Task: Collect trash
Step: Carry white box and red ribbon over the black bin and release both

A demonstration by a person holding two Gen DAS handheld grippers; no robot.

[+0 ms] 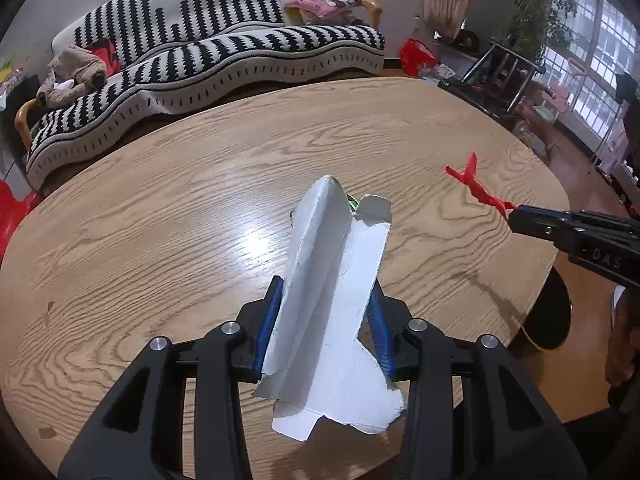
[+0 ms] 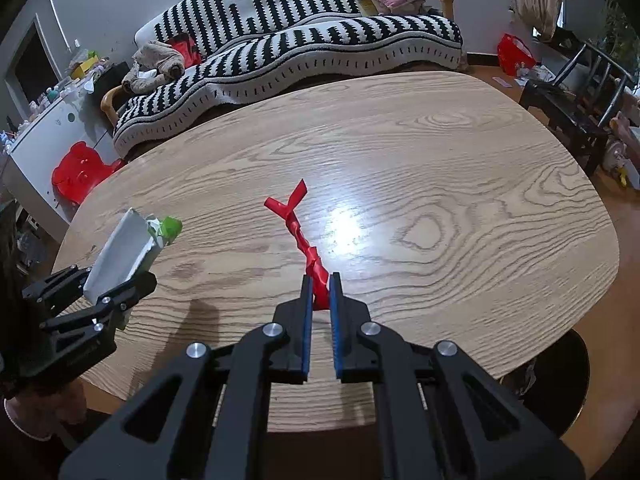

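My left gripper (image 1: 325,292) is shut on a flattened white cardboard carton (image 1: 332,300) with a green printed side, held above the wooden table (image 1: 160,220). In the right wrist view the carton (image 2: 120,252) and left gripper (image 2: 108,292) show at the left. My right gripper (image 2: 320,280) is shut on a twisted red ribbon (image 2: 298,224), which sticks forward and up from the jaws over the table (image 2: 460,200). In the left wrist view the ribbon (image 1: 476,188) and right gripper (image 1: 516,216) show at the right.
A black-and-white striped sofa (image 1: 208,52) stands behind the table with a plush toy (image 1: 72,76) and a pink cushion (image 1: 324,0). A dark chair (image 2: 572,96) is at the right, a red stool (image 2: 80,168) and a white cabinet (image 2: 44,136) at the left.
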